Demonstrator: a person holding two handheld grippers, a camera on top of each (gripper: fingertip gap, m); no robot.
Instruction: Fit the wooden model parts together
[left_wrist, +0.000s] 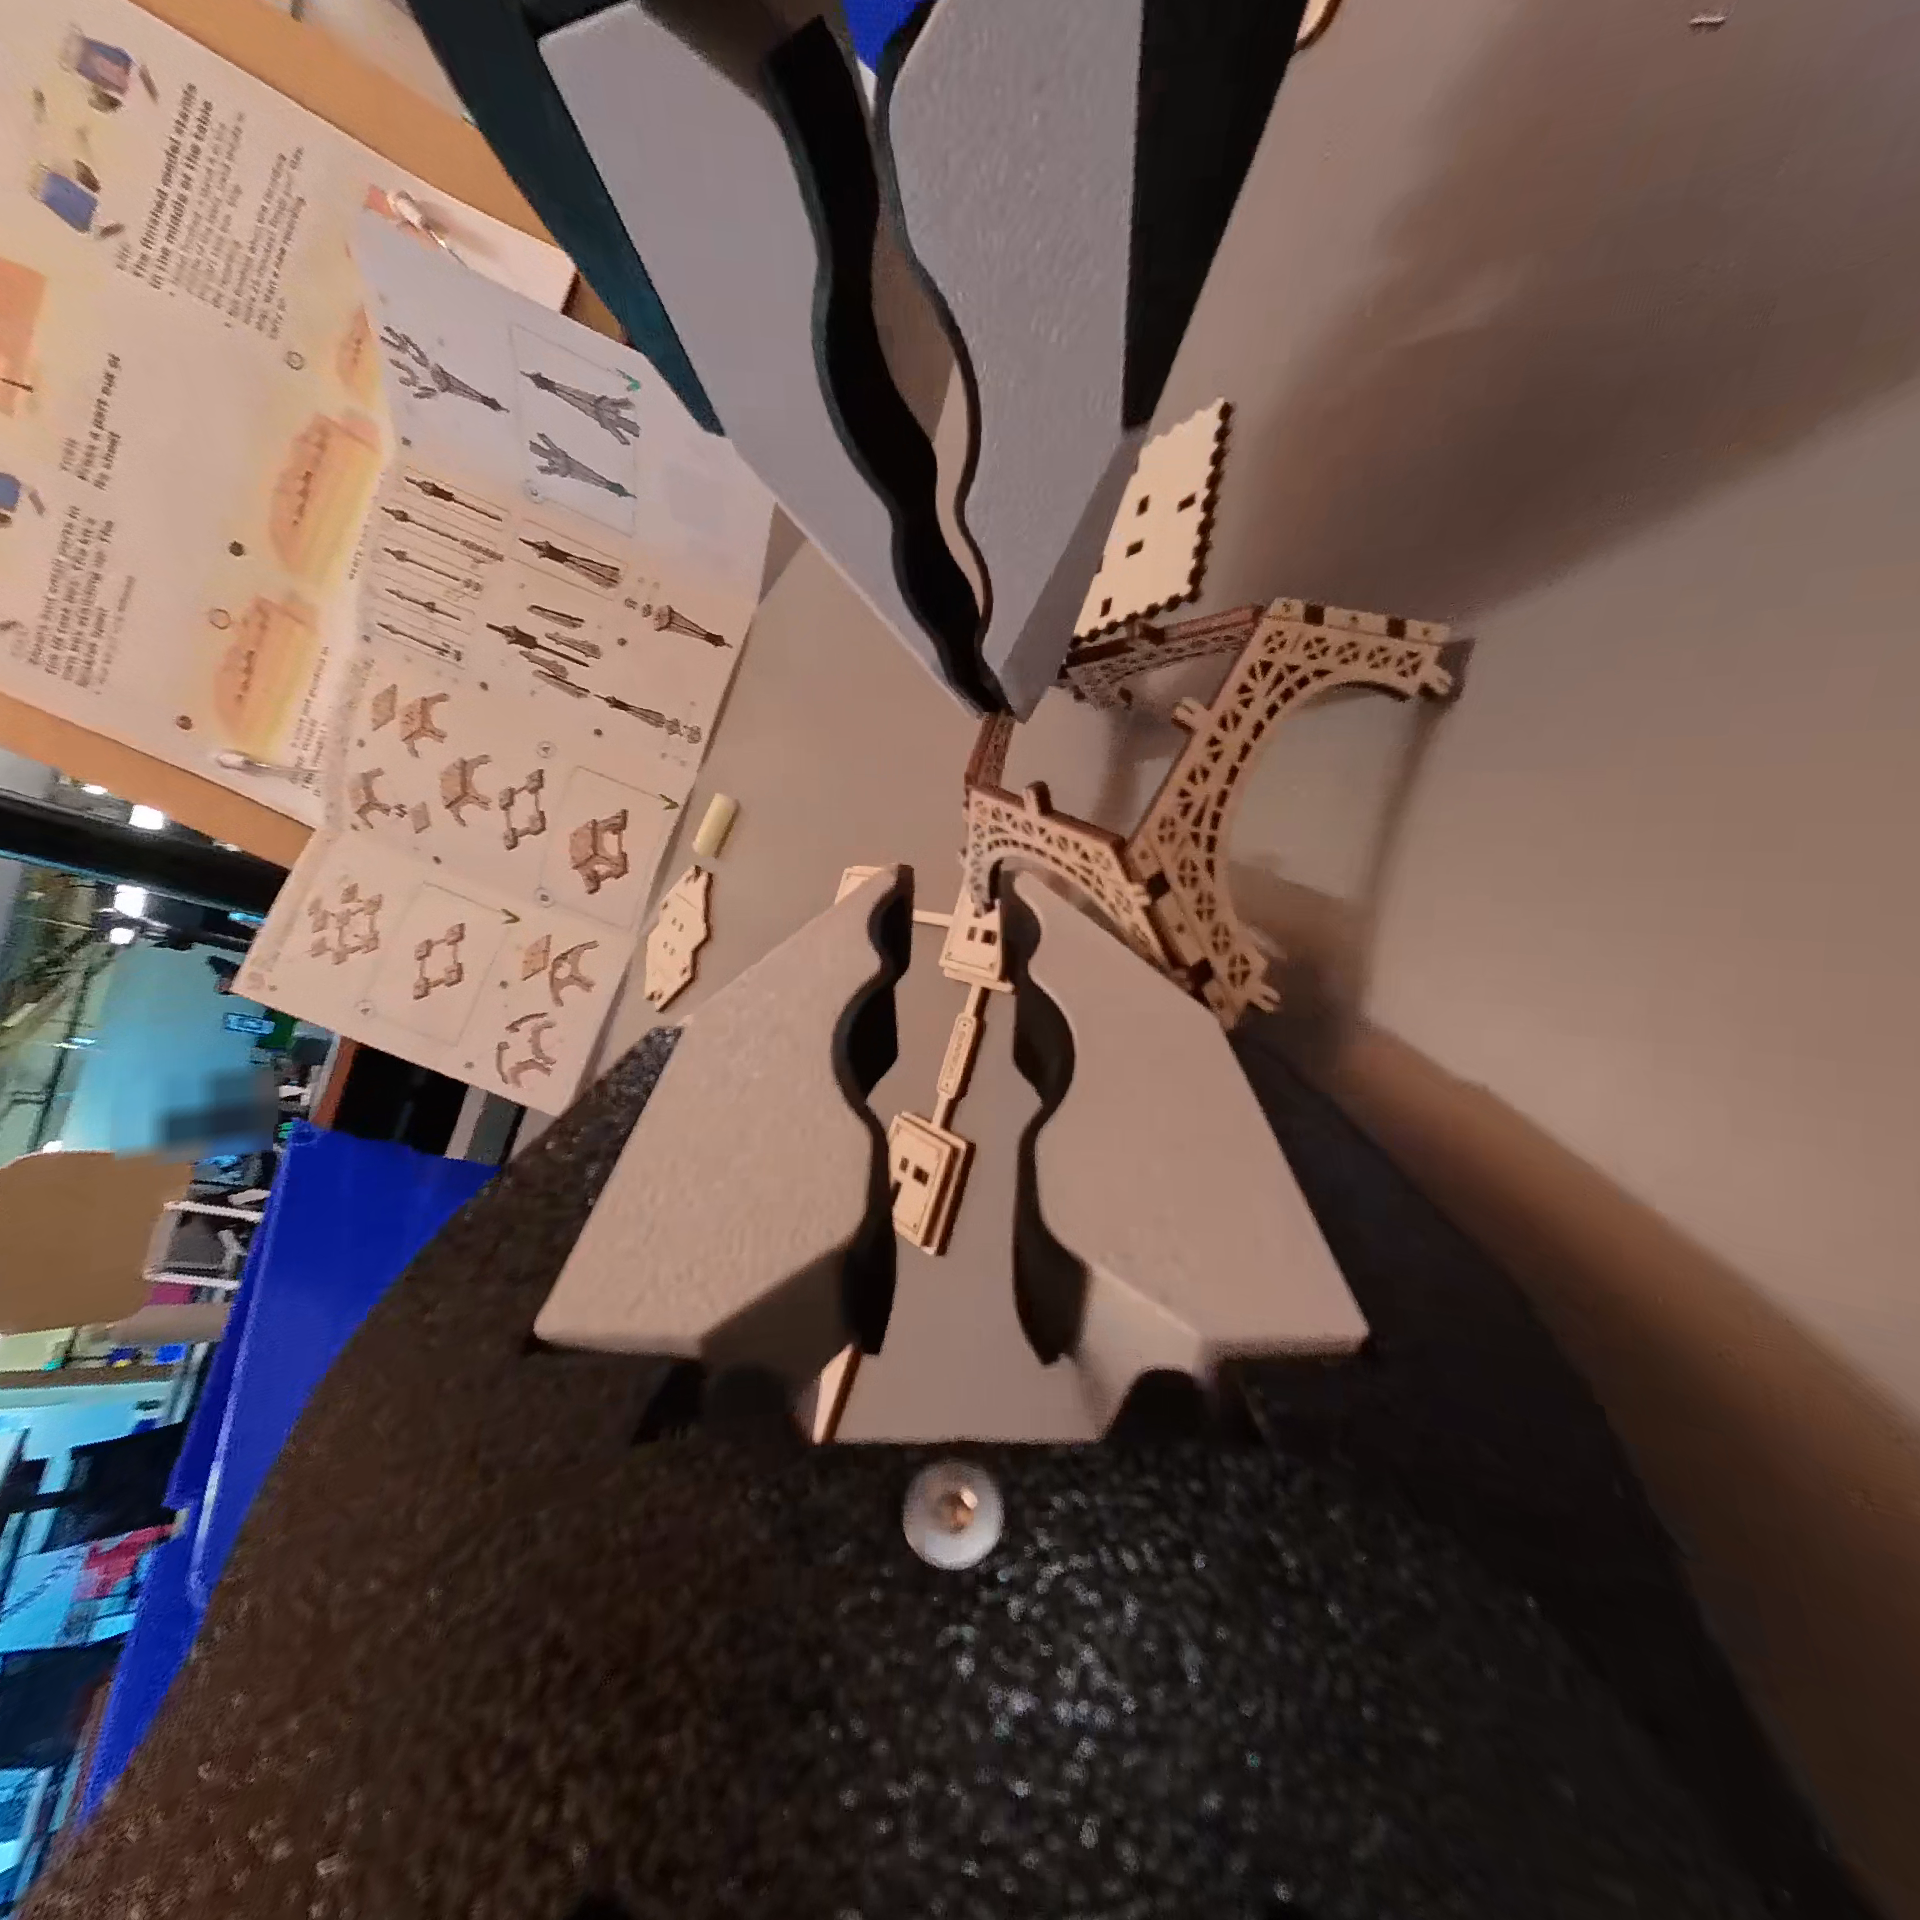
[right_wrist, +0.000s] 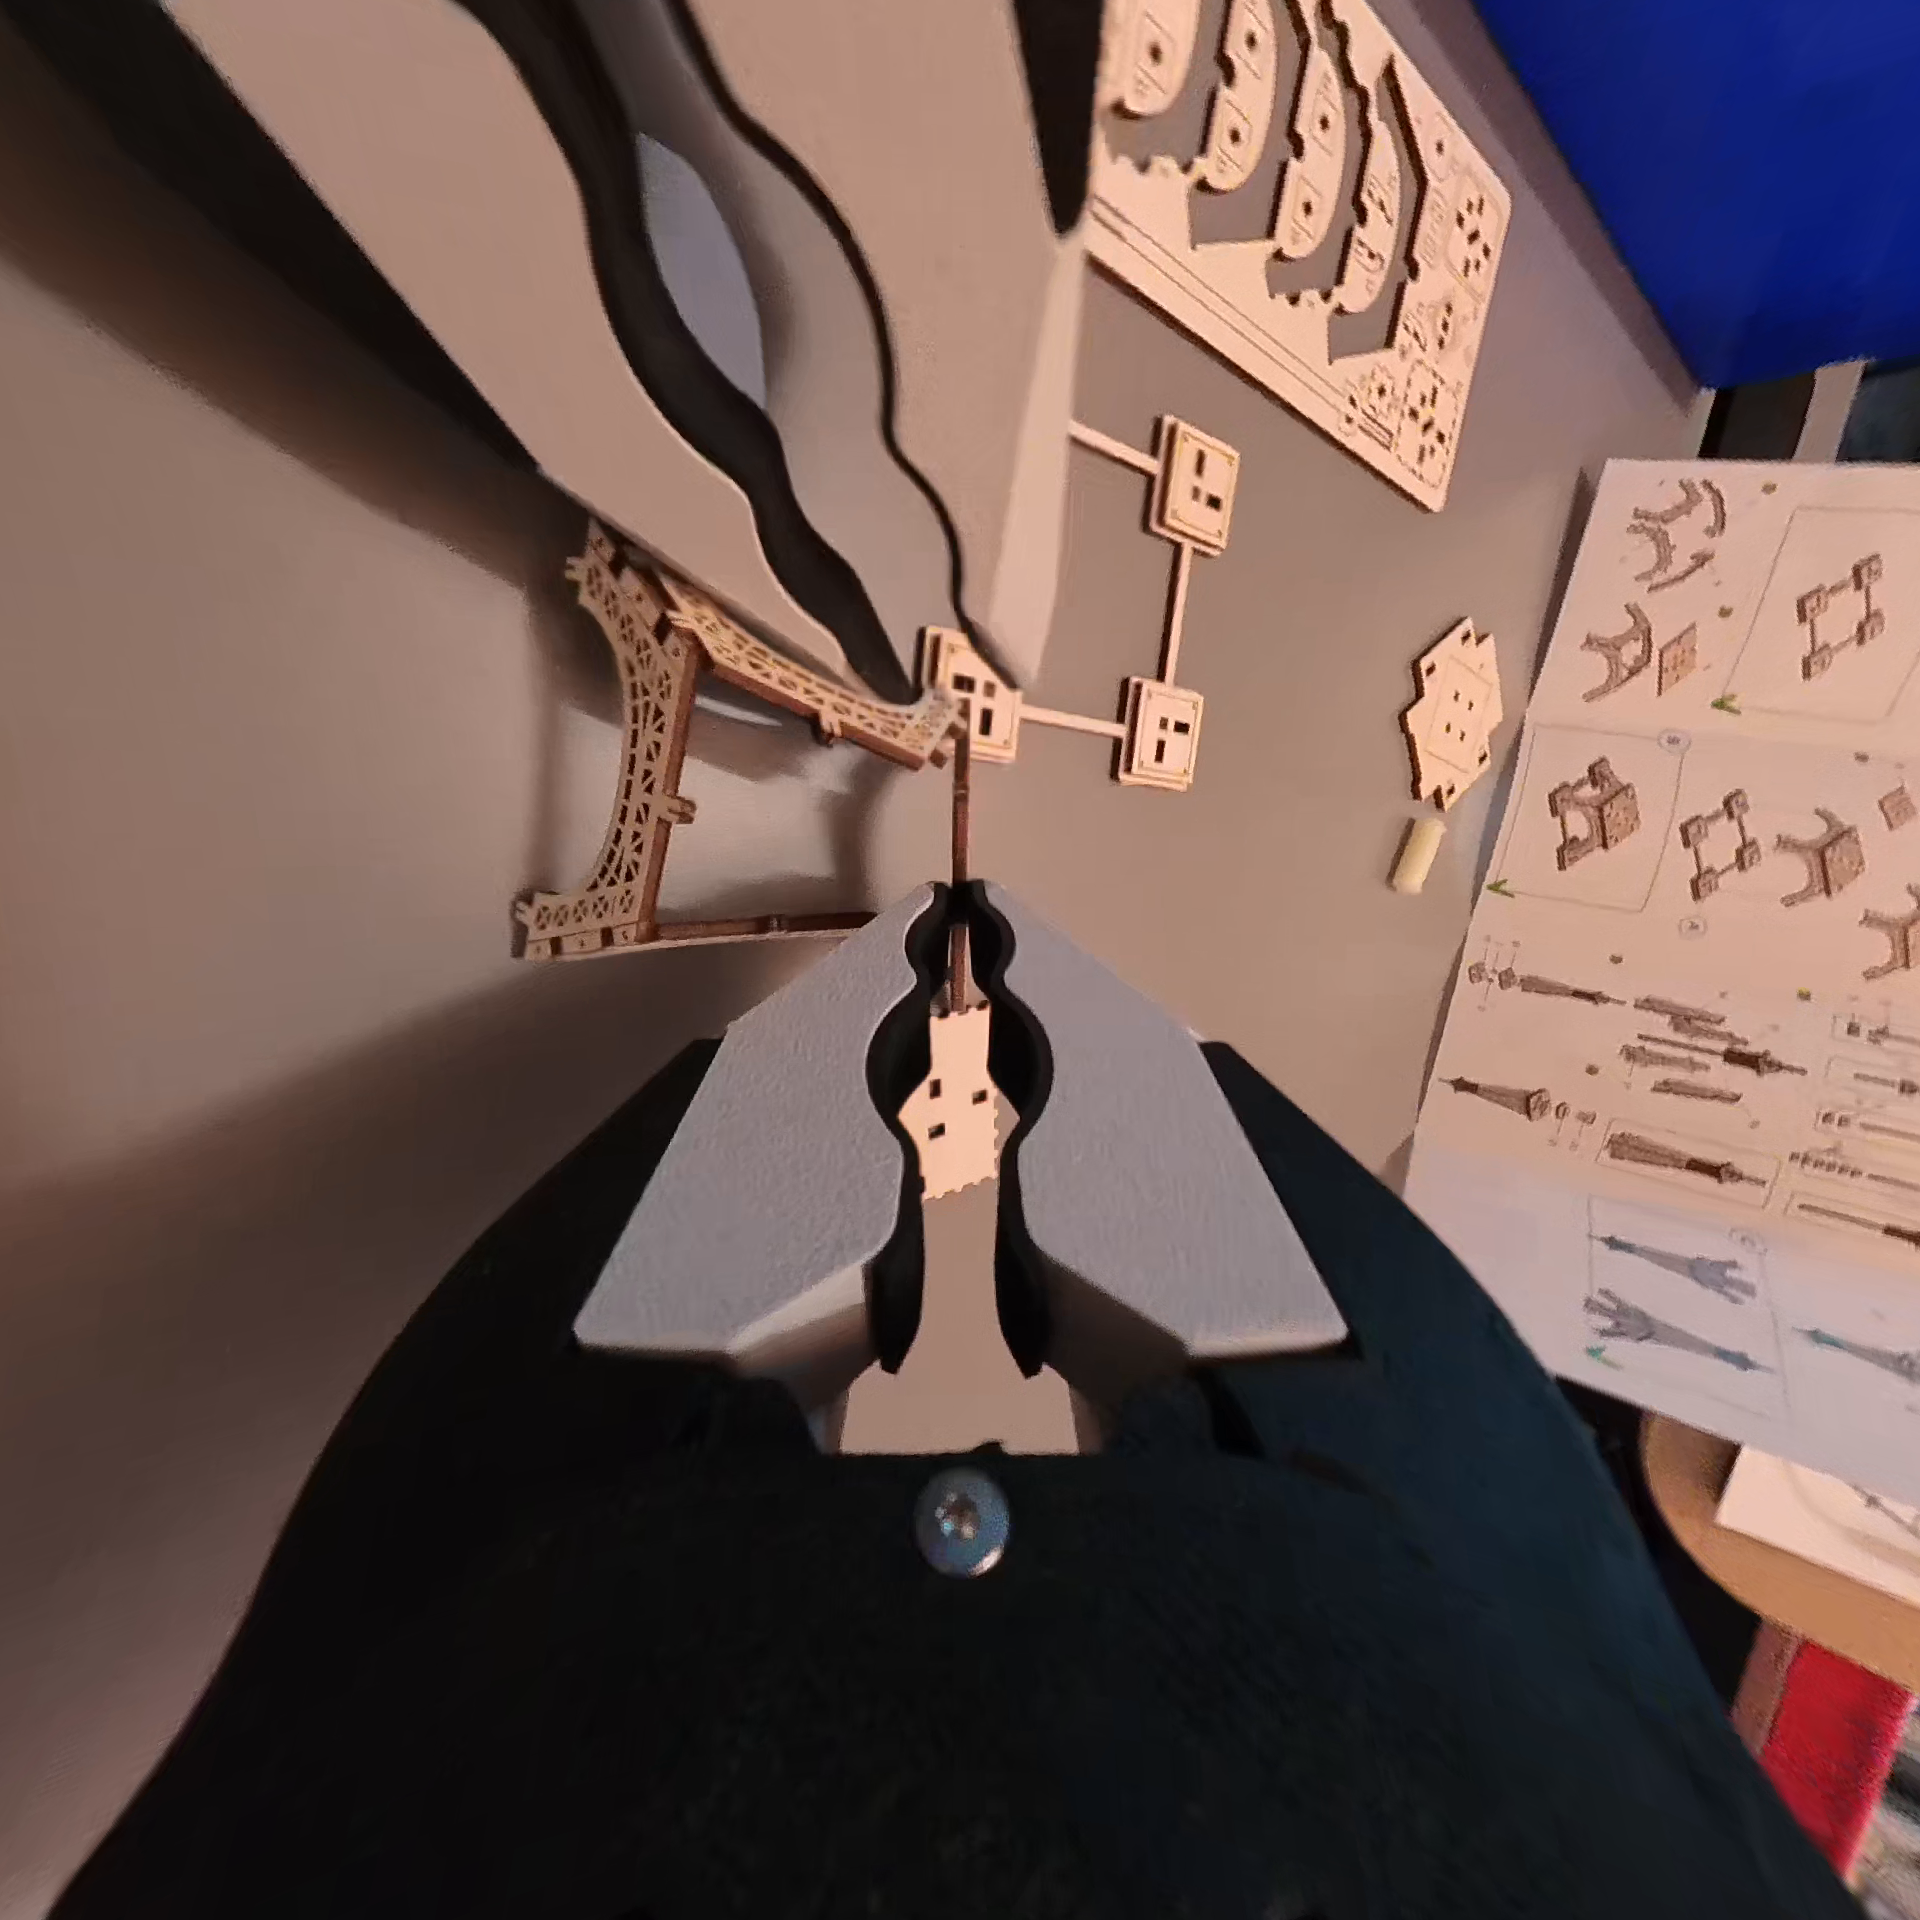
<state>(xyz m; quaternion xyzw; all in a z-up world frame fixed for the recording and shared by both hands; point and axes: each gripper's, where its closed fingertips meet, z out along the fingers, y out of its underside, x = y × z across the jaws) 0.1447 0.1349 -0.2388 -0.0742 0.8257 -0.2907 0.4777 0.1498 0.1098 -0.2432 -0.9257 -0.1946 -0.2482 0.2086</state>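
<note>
A partly built wooden lattice tower base stands on the grey table; it has arched sides and a square top plate. My right gripper is shut on one thin arch side seen edge-on; it enters the left wrist view from above. My left gripper is narrowly open, its jaws straddling the foot of a lattice arch. It shows in the right wrist view at upper left. A flat wooden frame with square corners lies under the grippers.
A folded instruction leaflet lies beside the work spot and shows in the right wrist view. A punched-out parts sheet, a notched wooden plate and a small pale cylinder lie nearby. A blue bin stands at the table edge. My two grippers' fingertips are within a few centimetres of each other. The small pale cylinder is about equally far from each gripper, around 20 centimetres. The left camera catches it too, in the left wrist view.
</note>
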